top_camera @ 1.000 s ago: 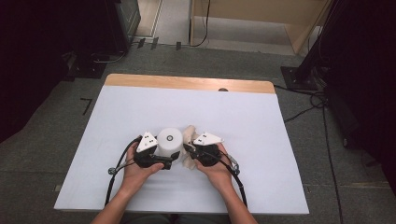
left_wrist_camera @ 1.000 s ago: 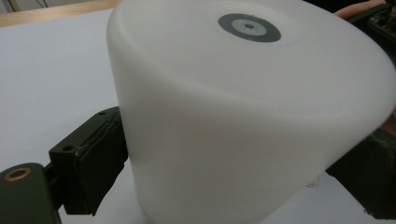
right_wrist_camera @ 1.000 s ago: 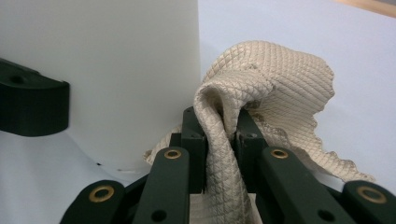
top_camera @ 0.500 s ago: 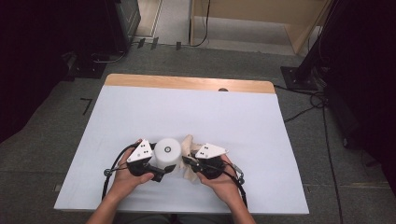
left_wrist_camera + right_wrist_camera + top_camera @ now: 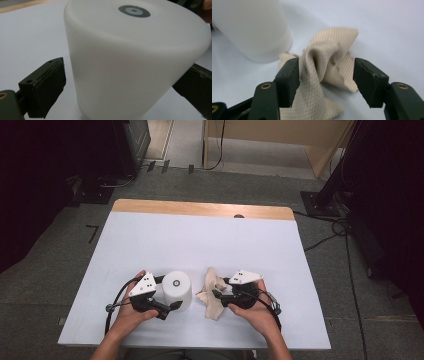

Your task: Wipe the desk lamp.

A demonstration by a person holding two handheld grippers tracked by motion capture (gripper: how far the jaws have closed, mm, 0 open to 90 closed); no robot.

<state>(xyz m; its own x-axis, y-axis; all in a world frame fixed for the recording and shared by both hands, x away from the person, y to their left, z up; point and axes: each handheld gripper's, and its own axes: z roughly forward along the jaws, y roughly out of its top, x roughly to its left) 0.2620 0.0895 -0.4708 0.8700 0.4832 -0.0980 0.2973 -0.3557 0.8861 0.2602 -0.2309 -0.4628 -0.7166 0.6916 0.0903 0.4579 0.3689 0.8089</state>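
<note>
A white cup stands upside down on the table near its front edge, with a grey ring on its base. My left gripper reaches around it from the left. In the left gripper view the cup sits between the jaws of the left gripper, which have just been opening, and a gap shows at the left pad. A crumpled beige cloth lies just right of the cup. My right gripper has just been opening too, and the cloth stands loose between its jaws.
The white table top has a wooden strip along its far edge. Black cables trail from both grippers toward the front edge. Dark equipment and cables stand on the floor around the table.
Cup and cloth have come nearer the front edge with both hands. The right gripper drew the cloth rightward off the cup and opened. The left jaws spread wider around the cup.
</note>
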